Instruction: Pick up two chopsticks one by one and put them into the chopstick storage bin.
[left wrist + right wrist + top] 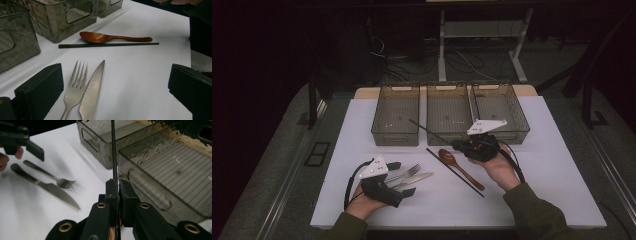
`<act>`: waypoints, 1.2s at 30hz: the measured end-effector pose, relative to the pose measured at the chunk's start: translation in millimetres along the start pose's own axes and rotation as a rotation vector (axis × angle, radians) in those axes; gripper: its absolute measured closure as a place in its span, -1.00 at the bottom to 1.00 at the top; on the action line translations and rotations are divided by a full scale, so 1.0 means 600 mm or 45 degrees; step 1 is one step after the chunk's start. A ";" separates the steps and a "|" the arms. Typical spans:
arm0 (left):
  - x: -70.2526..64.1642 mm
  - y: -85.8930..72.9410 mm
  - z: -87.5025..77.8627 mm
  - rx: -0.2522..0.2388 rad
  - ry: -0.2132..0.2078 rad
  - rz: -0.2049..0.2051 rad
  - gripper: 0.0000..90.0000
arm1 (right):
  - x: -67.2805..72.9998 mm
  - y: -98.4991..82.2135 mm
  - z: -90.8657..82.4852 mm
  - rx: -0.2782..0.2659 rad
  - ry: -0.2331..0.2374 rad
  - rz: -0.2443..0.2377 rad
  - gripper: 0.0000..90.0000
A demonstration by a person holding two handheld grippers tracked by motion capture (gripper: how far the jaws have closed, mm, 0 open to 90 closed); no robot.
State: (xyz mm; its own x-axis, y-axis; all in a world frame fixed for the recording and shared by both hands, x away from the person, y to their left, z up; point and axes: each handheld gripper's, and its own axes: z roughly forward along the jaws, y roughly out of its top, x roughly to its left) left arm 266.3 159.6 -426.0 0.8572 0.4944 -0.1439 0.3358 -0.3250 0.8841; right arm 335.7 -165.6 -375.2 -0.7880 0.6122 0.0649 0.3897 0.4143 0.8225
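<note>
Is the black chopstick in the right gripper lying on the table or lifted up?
Lifted. The right gripper is shut on the black chopstick, which sticks out above the table toward the middle bin.

Landmark: middle bin (449, 112), one of three smoky clear bins.
Spoon (460, 167): wooden, lay in front of it, touching the black chopstick (455, 172) alongside.
Fork (404, 173), knife (413, 180): lay front-left, side by side.

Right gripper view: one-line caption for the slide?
Right gripper shut on a black chopstick, raised before the clear bins; fork and knife lie behind.
</note>
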 end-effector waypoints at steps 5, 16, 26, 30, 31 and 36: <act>-0.001 0.000 0.000 -0.001 0.002 0.001 -1.00 | -0.003 0.025 0.017 0.009 -0.001 0.003 0.90; -0.001 -0.001 0.000 0.009 0.015 0.013 -1.00 | -0.016 0.080 0.066 0.042 0.003 0.023 0.90; 0.000 0.001 -0.002 0.003 0.016 0.018 -1.00 | -0.025 0.124 0.121 0.099 -0.040 0.050 0.90; 0.000 0.001 -0.003 0.001 0.014 0.021 -1.00 | -0.029 0.142 0.145 0.127 -0.052 0.055 0.90; 0.000 0.001 -0.003 0.001 0.014 0.021 -1.00 | -0.030 0.146 0.151 0.130 -0.056 0.060 0.90; -0.001 0.002 -0.004 -0.012 0.014 0.015 -1.00 | -0.033 0.163 0.179 0.144 -0.068 0.088 0.90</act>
State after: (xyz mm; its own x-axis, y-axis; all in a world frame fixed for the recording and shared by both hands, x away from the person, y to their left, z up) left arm 265.3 161.0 -424.0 0.8567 0.4995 -0.1290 0.3223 -0.3229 0.8899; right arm 440.4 -64.9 -356.5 -0.7321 0.6757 0.0869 0.4959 0.4410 0.7481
